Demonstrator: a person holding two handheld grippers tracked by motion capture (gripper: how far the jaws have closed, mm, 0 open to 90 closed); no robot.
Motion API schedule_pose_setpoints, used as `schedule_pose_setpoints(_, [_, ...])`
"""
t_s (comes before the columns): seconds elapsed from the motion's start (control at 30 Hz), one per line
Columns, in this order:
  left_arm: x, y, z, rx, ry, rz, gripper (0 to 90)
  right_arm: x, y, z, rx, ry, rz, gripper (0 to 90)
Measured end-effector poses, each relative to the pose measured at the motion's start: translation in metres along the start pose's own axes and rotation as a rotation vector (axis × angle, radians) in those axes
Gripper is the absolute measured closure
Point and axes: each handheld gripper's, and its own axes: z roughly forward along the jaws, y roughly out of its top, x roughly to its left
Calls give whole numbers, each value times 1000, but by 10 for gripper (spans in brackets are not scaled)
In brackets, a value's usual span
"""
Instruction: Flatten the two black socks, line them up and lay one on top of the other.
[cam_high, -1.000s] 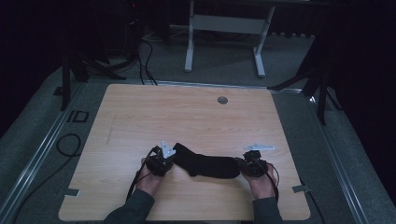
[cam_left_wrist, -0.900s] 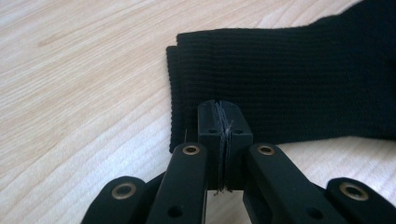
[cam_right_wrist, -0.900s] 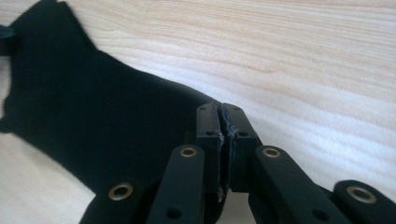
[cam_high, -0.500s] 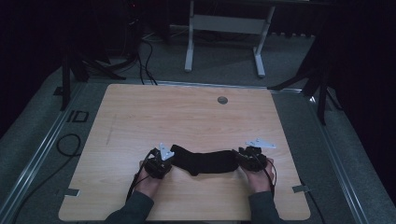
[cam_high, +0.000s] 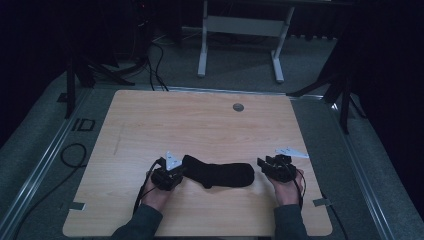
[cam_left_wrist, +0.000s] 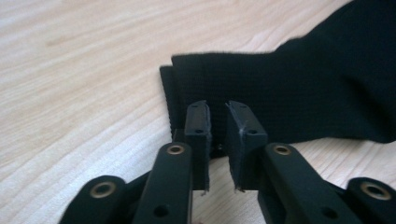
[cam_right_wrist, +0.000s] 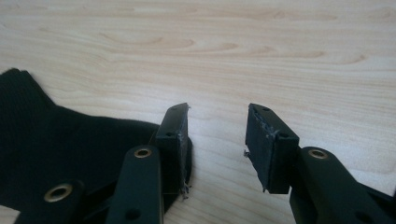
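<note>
A black sock (cam_high: 220, 173) lay flat across the near part of the wooden bench (cam_high: 200, 125), between your two hands. Your left gripper (cam_left_wrist: 217, 135) sat at the sock's cuff end; its jaws were nearly together w/ a slim gap, cuff edge beneath them, but I couldn't tell if they pinched fabric. Your right gripper (cam_right_wrist: 217, 140) was at the toe end, jaws spread wide over bare wood, the sock's toe just beside one jaw, nothing between them. A small grey disc (cam_high: 238, 107) sat far back on the bench.
</note>
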Motion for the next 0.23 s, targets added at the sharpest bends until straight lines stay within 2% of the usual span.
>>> schedule_pose_setpoints(0.13, [6,1,-9,-49,-17,-23,750,-2,-2,3,22,-3,-8,583])
schedule_pose_setpoints(0.23, [15,2,-15,-57,-5,-42,703,-5,-2,4,35,-17,-18,570])
